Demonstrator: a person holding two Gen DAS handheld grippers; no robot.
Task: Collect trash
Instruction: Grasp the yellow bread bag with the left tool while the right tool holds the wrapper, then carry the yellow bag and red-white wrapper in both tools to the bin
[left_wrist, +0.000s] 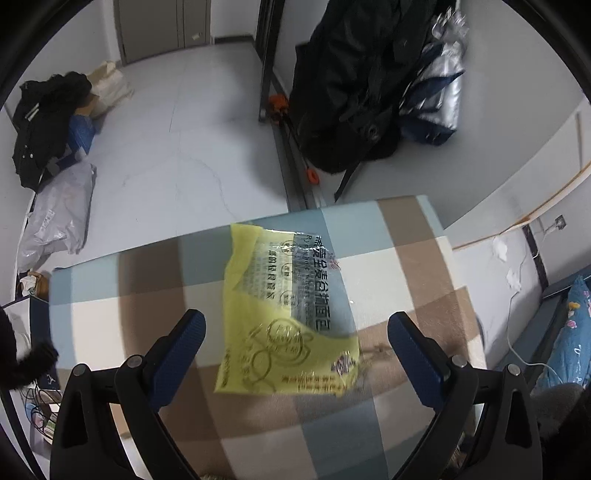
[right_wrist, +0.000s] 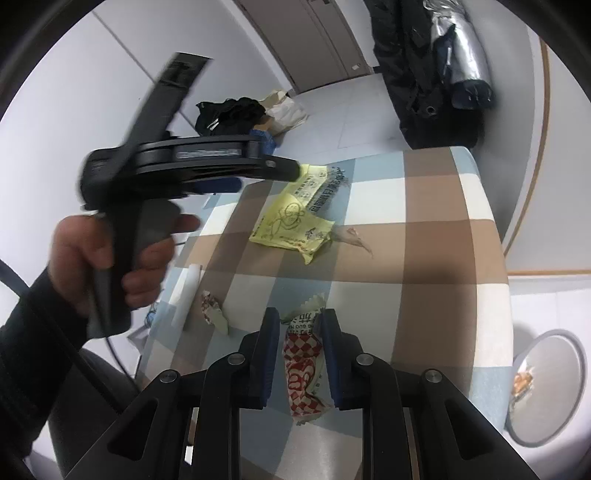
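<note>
A yellow plastic wrapper (left_wrist: 286, 314) lies flat on the checked tablecloth (left_wrist: 406, 273). My left gripper (left_wrist: 297, 332) is open, its fingers wide apart on either side of the wrapper's near end, just above it. In the right wrist view the same wrapper (right_wrist: 291, 221) lies at the table's far side with the left gripper (right_wrist: 280, 170) over it. My right gripper (right_wrist: 298, 332) is shut on a red-and-white checked snack wrapper (right_wrist: 304, 369) near the table's front. A small crumpled wrapper (right_wrist: 213, 312) and a brownish scrap (right_wrist: 351, 236) lie loose on the cloth.
A grey round bin (right_wrist: 546, 387) with trash inside stands on the floor right of the table. Black coats (left_wrist: 354, 81) hang beyond the table. Clothes and bags (left_wrist: 51, 122) are piled on the floor at the left. A bed (left_wrist: 569, 332) is at the right.
</note>
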